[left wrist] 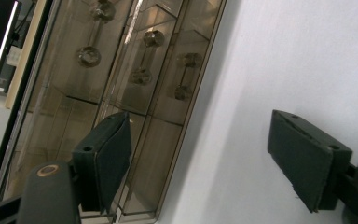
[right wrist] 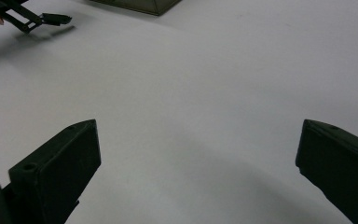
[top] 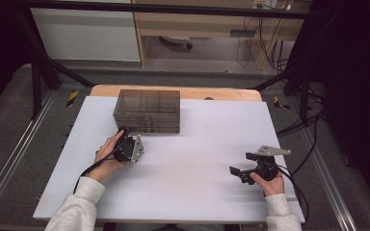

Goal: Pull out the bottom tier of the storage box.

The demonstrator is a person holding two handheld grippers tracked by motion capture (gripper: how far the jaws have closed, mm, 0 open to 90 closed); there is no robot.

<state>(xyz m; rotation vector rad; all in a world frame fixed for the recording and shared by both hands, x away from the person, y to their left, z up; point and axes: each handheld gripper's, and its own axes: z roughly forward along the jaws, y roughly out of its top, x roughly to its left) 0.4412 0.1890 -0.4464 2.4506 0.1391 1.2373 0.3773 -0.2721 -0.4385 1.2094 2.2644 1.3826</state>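
Observation:
A smoky see-through box of small drawers [top: 147,111] stands at the back of the white table top [top: 188,178]. My left gripper [top: 126,133] sits just in front of the box's left front corner, pointing at it and rolled on its side. In the left gripper view the drawer fronts [left wrist: 121,84] with round knobs [left wrist: 153,37] lie straight ahead; my left gripper [left wrist: 198,126] stands open with nothing between its jaws. My right gripper [top: 241,162] rests at the right of the table, pointing left. Its jaws are wide apart over bare table in the right gripper view [right wrist: 199,128].
A wooden table edge [top: 221,93] shows behind the white top. Black frame bars [top: 38,72] stand at the back left and right. Cables [top: 308,154] trail off the right side. The right gripper view shows the box's corner [right wrist: 140,4] and the left gripper [right wrist: 42,19] far off.

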